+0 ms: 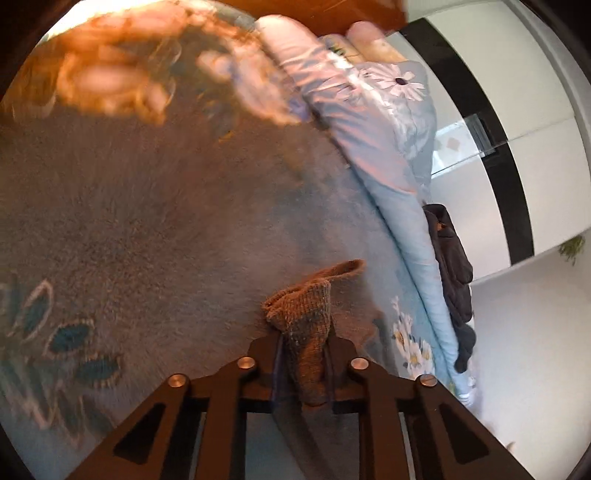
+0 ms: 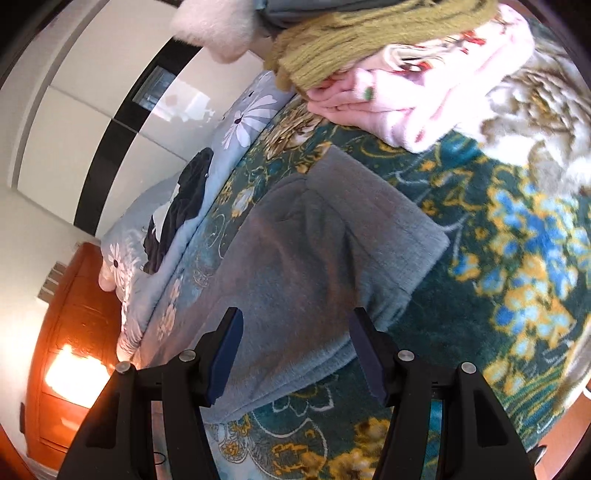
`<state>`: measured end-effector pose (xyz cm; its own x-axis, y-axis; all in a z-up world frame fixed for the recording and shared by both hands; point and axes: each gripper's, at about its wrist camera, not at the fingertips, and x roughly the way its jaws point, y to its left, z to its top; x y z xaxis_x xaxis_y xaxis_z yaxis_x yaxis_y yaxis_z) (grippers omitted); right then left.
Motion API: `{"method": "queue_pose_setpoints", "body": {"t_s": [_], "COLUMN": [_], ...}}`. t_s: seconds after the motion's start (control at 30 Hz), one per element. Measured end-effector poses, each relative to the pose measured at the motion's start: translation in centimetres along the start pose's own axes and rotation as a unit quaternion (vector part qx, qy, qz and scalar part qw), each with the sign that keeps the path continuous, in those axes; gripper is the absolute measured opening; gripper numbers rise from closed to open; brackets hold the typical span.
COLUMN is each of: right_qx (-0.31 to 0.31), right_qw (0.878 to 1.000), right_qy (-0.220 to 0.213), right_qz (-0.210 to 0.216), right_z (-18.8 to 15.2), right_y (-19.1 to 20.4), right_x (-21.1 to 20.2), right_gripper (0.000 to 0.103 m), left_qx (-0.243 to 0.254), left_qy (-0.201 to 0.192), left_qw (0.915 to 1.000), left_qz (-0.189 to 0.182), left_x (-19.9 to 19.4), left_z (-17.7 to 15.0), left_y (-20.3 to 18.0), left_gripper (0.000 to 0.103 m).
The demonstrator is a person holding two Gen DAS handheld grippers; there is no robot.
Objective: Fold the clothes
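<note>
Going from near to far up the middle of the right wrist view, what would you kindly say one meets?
Right tongs → grey fleece garment → green floral blanket → pink folded clothes → olive knit sweater.

Left wrist view is smeared by motion blur: the blanket [image 1: 155,206] pattern barely reads. The left claw [image 1: 304,347] hides the lower part of the cloth [image 1: 306,314]. The olive knit [image 2: 369,33] and white fluff [image 2: 214,26] are cut off by the top edge

We're seeing open blanket [image 2: 480,258] to the right of the grey garment [image 2: 314,258]; ahead, the pink folded pile [image 2: 424,96] and olive knit [image 2: 369,33] are blocking, and the blue quilt [image 2: 236,122] is walling off the left.
</note>
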<state>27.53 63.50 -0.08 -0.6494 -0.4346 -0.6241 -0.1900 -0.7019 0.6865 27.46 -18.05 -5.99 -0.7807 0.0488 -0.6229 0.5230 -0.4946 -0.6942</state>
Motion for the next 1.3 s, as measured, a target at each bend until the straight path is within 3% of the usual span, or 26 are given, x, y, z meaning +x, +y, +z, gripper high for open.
{"method": "queue_pose_setpoints", "body": {"t_s": [0.07,0.13,0.27,0.4,0.5,0.6,0.7,0.83,0.93,1.07,1.2,1.23,1.3], "right_qx": [0.002,0.003,0.008,0.013,0.012,0.014,0.015,0.011,0.0,-0.029,-0.062,-0.07,-0.089], "right_qw": [1.0,1.0,0.999,0.998,0.998,0.997,0.998,0.998,0.998,0.998,0.994,0.992,0.988], "right_qy": [-0.009,-0.018,-0.03,-0.037,-0.043,-0.043,-0.039,-0.03,-0.016,0.007,0.04,0.049,0.071], "right_qz": [0.005,0.013,0.029,0.047,0.051,0.055,0.054,0.053,0.053,0.061,0.084,0.092,0.105], "right_z": [-0.1,-0.1,0.0,-0.3,-0.7,-1.0,-1.0,-1.2,-1.6,-2.2,-2.9,-3.1,-3.5], "right_y": [-0.4,-0.8,-1.7,-2.3,-2.8,-3.3,-3.5,-3.5,-2.8,-0.2,3.4,4.4,6.4], "right_x": [-0.9,-1.8,-2.8,-3.5,-3.9,-4.1,-4.0,-3.4,-2.4,-0.4,2.3,3.1,4.9], "right_gripper": [0.061,0.061,0.061,0.061,0.061,0.061,0.061,0.061,0.061,0.061,0.061,0.061,0.061], "left_qx": [0.081,0.158,0.279,0.365,0.42,0.431,0.455,0.482,0.467,0.434,0.403,0.393,0.375], "left_qy": [-0.023,-0.042,-0.063,-0.046,0.004,0.099,0.161,0.21,0.24,0.267,0.298,0.299,0.276], "left_qw": [0.9964,0.9865,0.9534,0.918,0.8936,0.8828,0.8652,0.8453,0.8447,0.8476,0.8443,0.8476,0.865], "left_qz": [0.002,-0.013,-0.095,-0.147,-0.158,-0.16,-0.136,-0.096,-0.103,-0.148,-0.189,-0.194,-0.188], "left_x": [-2.4,-4.9,-10.0,-10.4,-7.5,-3.1,-0.2,2.4,2.7,1.4,0.5,0.3,-0.4], "left_z": [-0.7,-1.9,-6.5,-13.4,-20.2,-26.7,-33.1,-38.3,-38.9,-38.3,-37.3,-36.6,-34.1], "left_y": [-4.2,-9.0,-19.7,-28.1,-32.1,-33.5,-33.2,-31.9,-30.8,-30.1,-29.8,-29.5,-28.9], "left_gripper": [0.017,0.017,0.017,0.017,0.017,0.017,0.017,0.018,0.024,0.047,0.049,0.049,0.05]}}
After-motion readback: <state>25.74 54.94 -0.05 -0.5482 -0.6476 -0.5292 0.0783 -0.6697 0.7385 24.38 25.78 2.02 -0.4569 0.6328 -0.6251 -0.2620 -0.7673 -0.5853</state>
